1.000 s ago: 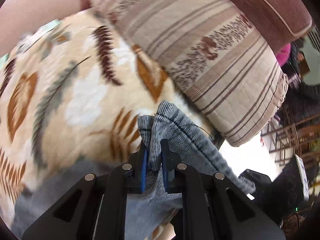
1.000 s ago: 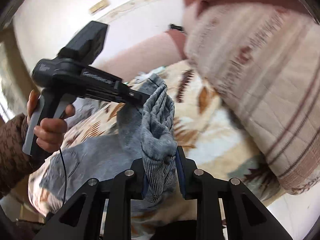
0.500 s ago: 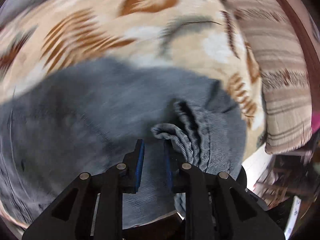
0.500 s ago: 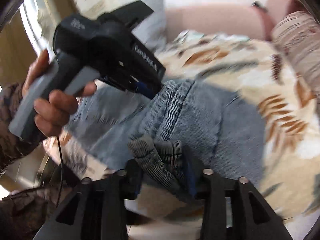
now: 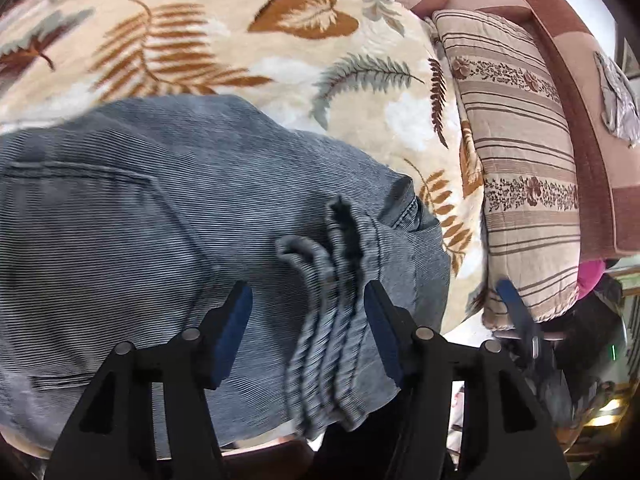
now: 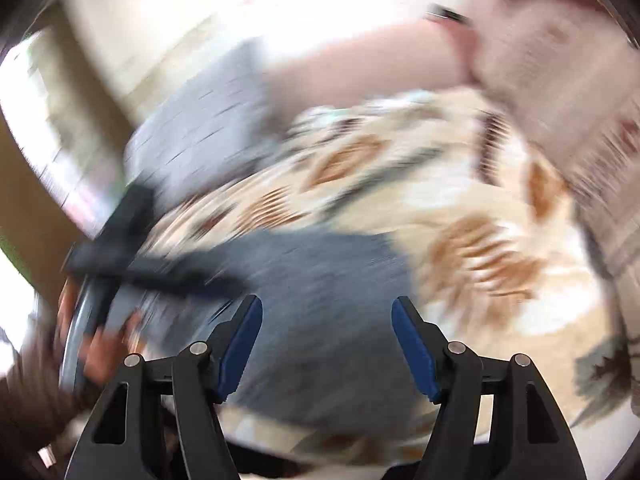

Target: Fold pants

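The blue-grey corduroy pants (image 5: 168, 240) lie doubled over on the leaf-patterned blanket (image 5: 224, 40), bunched hem near the right edge. Both jaws have just been opening: left hand-held gripper (image 5: 308, 328) released around the hem, right hand-held gripper (image 6: 326, 344) empty. Smoothing or another fold likely remains.

No legible text, label, brand, number or sign in either view

One pair of grey-blue pants (image 5: 160, 240) is lying under two grippers, left (image 5: 308, 320) and right (image 6: 326, 344); one leaf-print blanket (image 5: 240, 60) beyond, one striped pillow (image 5: 516, 152), possibly a second cushion, blurred.
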`<state>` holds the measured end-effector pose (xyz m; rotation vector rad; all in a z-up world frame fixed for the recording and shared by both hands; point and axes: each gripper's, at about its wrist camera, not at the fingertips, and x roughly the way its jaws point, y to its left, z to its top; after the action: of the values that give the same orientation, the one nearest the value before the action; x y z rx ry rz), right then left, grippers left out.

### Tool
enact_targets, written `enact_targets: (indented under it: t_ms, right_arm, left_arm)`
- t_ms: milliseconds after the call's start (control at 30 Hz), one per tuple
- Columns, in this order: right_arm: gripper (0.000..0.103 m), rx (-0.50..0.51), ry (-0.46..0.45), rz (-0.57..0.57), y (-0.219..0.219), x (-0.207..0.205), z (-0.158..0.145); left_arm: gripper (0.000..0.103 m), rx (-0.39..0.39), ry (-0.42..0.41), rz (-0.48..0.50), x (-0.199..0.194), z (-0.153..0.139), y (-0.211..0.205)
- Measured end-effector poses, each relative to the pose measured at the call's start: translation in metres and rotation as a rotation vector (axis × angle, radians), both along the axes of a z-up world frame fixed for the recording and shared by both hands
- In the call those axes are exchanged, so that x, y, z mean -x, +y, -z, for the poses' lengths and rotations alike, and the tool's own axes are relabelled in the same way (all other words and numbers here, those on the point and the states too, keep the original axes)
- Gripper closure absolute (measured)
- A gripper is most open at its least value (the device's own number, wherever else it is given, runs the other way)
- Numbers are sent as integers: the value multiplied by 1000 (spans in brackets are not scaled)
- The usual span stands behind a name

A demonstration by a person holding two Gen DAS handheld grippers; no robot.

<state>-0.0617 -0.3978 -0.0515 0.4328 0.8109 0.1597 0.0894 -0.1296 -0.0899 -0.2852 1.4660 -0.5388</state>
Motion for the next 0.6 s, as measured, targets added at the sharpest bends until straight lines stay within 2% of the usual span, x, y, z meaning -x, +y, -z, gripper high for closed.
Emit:
enact_targets:
  t_ms: [67, 167, 233, 267, 300, 333, 367, 400, 467, 500, 567, 600]
  right_arm:
    - [33, -26, 66, 41, -22, -26, 15]
    - [36, -74, 128, 10, -24, -61, 35]
    - [37, -70, 183, -39, -15, -83, 50]
    - [45, -51, 215, -55, -11, -92, 58]
    - [86, -39, 256, -94, -4, -102, 67]
    - [95, -27, 283, -138, 3, -110, 70]
    - [96, 13, 250, -145, 7, -112, 60]
    - [96, 15, 199, -157, 8, -111, 47]
    - [97, 18, 51, -134, 5, -106, 10]
    - [97, 31, 26, -120, 5, -105, 3]
    - [97, 73, 61, -119, 7, -121, 12]
    - [97, 98, 98, -118, 10, -129, 22]
  left_arm:
    - [46, 15, 38, -13, -3, 9, -5]
    - [46, 55, 85, -28, -3, 17, -12]
    - [46, 85, 97, -21, 0, 17, -18]
    - [48, 91, 93, -5, 2, 15, -23]
    - [49, 89, 77, 16, 3, 13, -29]
    - [64, 73, 42, 36, 5, 6, -36]
    - [82, 57, -4, 54, 6, -3, -41]
    - [88, 59, -61, 65, 5, -16, -44]
    - [89, 76, -161, 49, 0, -36, -42]
    - [89, 61, -215, 37, -4, -44, -40]
    - [89, 18, -223, 23, -11, -38, -37]
    - [89, -4, -184, 20, -15, -26, -35]
